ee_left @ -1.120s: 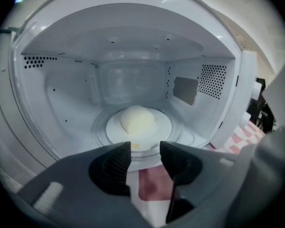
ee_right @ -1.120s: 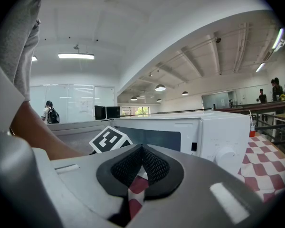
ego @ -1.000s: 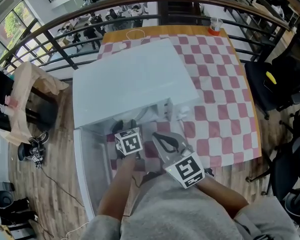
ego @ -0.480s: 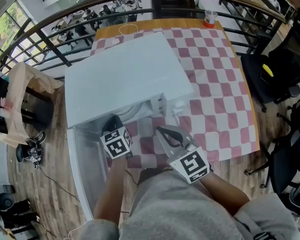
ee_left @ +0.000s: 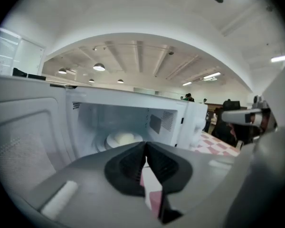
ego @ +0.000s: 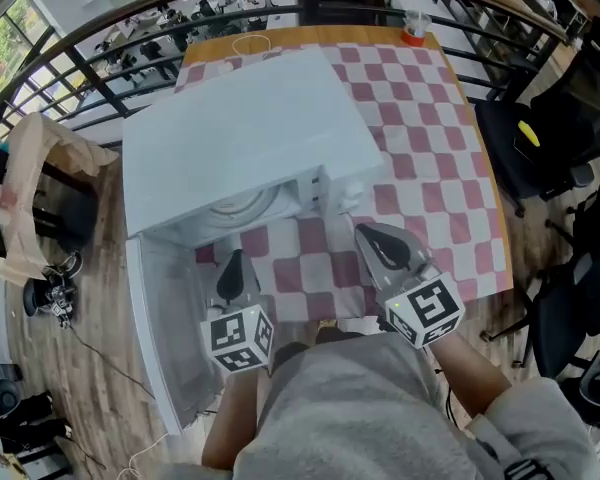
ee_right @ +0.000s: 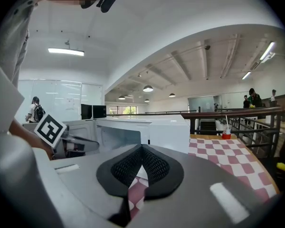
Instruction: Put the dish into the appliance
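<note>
A white microwave [ego: 245, 143] stands on the checked table with its door [ego: 160, 318] swung open to the left. Inside the cavity lies the white dish [ego: 242, 206], which the left gripper view shows on the turntable [ee_left: 123, 139]. My left gripper [ego: 232, 273] hangs in front of the opening, clear of the dish, with its jaws shut and nothing between them [ee_left: 145, 144]. My right gripper [ego: 380, 243] is over the cloth to the right of the microwave, also shut and empty [ee_right: 142, 147]. In the right gripper view the microwave [ee_right: 152, 129] is ahead and the left gripper's marker cube [ee_right: 50, 127] at the left.
A pink and white checked cloth [ego: 420, 148] covers the table. A red cup [ego: 412, 30] with a straw stands at the far right corner. A railing [ego: 100, 38] runs behind the table. A black chair [ego: 540, 158] is to the right, and the open door takes up the left.
My left gripper has drawn back out of the microwave opening toward me and risen, its jaws now closed and empty. My right gripper has shifted to the right. The dish stays inside.
</note>
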Available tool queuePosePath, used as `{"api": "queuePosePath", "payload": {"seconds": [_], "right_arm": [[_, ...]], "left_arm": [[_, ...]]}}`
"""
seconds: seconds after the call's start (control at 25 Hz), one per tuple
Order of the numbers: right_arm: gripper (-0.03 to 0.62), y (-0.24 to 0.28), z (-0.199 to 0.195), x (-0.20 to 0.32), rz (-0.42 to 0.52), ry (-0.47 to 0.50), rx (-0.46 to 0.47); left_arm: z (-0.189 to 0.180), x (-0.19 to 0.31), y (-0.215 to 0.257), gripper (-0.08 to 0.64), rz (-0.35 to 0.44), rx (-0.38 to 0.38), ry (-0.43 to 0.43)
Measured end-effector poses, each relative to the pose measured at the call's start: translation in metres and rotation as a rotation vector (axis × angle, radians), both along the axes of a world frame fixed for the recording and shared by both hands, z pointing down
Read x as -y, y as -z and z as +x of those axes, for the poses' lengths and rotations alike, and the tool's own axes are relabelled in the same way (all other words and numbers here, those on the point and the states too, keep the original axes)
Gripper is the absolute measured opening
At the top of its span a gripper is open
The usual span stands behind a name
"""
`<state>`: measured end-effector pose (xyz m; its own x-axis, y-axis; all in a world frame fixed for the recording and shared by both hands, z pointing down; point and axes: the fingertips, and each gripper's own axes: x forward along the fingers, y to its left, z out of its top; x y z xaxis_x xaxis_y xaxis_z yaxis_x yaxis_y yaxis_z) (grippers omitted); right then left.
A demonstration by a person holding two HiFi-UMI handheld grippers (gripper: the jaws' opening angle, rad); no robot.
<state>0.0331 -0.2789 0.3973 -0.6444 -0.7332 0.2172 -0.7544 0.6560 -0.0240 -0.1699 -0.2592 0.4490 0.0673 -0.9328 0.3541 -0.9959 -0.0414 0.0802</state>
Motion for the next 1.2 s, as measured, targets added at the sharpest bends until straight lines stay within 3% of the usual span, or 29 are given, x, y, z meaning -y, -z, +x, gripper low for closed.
{"api": "queuePosePath", "payload": {"seconds": [0.52,0.96,1.2], "right_arm": [[0.000,0.021,-0.003,-0.098,0.046,-0.025,-0.027],[0.000,0.026,-0.029,-0.242,0.054,0.029,-0.037],[0.000,0.029,-0.024,-0.305,0.031,0.028,-0.017]], "left_arm": [[0.038,-0.123,0.055,0.011,0.080,-0.055,-0.123],[0.034,-0.272,0.069,0.011,0.125,-0.069,-0.101],[0.034,-0.334,0.071,0.011,0.142,-0.082,-0.070]]}}
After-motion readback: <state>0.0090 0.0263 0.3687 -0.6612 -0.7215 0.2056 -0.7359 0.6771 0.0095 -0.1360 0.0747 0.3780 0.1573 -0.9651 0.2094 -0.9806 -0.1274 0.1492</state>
